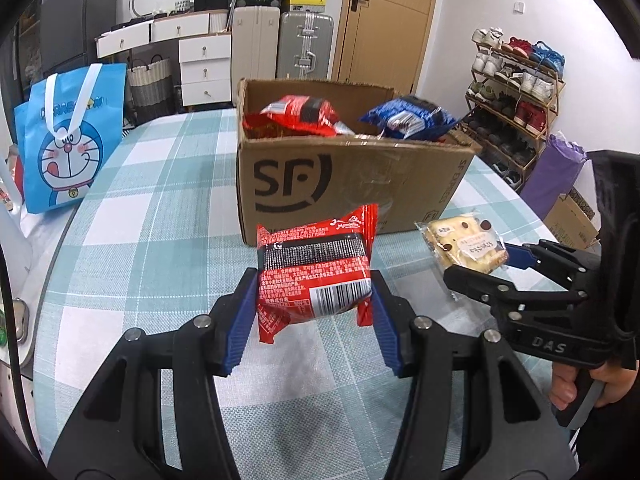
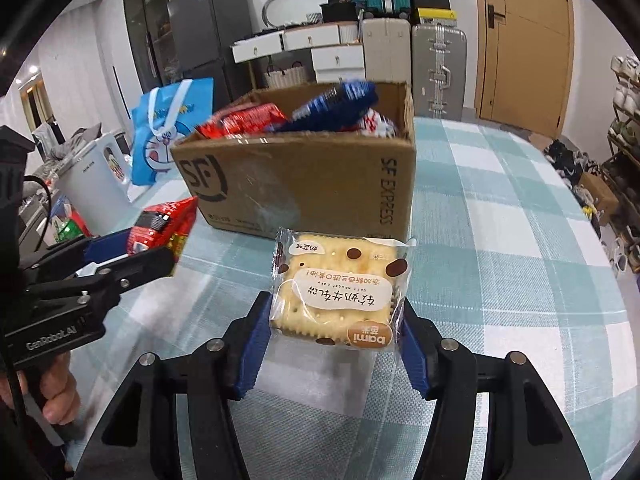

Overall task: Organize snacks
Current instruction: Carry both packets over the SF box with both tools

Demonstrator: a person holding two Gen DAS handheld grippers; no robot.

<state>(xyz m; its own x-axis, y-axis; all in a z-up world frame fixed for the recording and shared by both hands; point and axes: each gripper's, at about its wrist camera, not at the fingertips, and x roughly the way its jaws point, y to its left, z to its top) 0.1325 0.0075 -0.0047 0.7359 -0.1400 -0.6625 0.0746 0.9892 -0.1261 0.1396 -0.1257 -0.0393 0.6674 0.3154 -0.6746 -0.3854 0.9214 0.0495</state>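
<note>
red and blue packets already sit in the cardboard box; left gripper clamps a red snack packet, right gripper a nougat cracker pack, both unboxed.

The cardboard box reads "SF EXPRESS", the cracker packet "bami", one tool "GenRobot.AI".

A home: shoe rack, suitcases, drawers, checked-cloth table

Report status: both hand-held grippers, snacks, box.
Left hand-held gripper shut on red snack pack. Right hand-held gripper shut on cracker pack. Both short of cardboard box, already holding snacks. Path clear.
</note>
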